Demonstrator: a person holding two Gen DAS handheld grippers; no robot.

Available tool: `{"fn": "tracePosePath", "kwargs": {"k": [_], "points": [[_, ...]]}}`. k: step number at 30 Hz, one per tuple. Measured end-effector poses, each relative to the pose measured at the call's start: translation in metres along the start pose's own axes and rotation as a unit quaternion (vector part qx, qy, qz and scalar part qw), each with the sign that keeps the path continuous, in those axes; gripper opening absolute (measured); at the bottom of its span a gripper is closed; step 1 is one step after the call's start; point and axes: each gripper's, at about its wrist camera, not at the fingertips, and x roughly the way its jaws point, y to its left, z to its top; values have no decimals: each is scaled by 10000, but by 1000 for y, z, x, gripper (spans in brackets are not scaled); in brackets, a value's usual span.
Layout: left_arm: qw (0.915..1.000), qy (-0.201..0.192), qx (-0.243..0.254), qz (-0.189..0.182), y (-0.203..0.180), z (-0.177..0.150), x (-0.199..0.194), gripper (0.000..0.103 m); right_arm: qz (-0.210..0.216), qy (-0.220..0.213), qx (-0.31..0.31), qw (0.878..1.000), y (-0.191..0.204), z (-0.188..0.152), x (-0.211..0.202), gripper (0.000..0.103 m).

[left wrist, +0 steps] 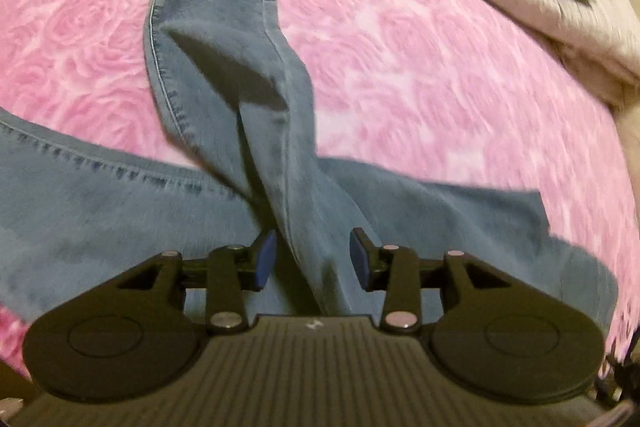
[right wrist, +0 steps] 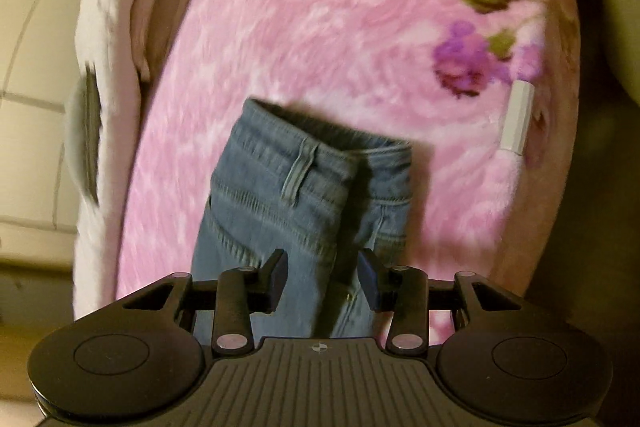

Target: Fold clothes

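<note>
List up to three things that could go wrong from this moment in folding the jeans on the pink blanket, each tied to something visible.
1. The left gripper looks open around a twisted leg of the jeans; the leg may slip out.
2. That twist could be folded in as a crease.
3. The right gripper straddles bunched waistband layers; it may pinch only one, or catch the pink blanket.

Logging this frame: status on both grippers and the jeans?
Left gripper open, jeans leg bunched between fingers. Right gripper open at waistband. Jeans half-folded on pink blanket. White tube off to the side.
</note>
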Motion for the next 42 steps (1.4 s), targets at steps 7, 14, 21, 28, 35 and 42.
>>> {"fn": "tracePosePath", "kwargs": {"k": [7, 14, 21, 28, 35, 42], "points": [[9977, -394, 68, -539, 21, -10, 22, 35, 722, -629, 274, 9950, -29, -4, 11, 43], [9919, -911, 96, -881, 36, -24, 29, 35, 1333, -921, -224, 9865, -44, -7, 31, 43], [9915, -1165, 289, -505, 27, -17, 21, 34, 1733, -991, -57, 9799, -62, -12, 39, 43], [9819, -1716, 539, -596, 16, -12, 8, 3, 1259, -631, -382, 9893, -34, 4, 46, 12], [9454, -3128, -99, -910, 76, -114, -53, 4, 1760, -1296, -1774, 9596, -8, -1, -17, 8], [9697, -2314, -534, -569, 94, -173, -3, 3, 1010, -738, -1118, 9858, -60, -2, 12, 8]]}}
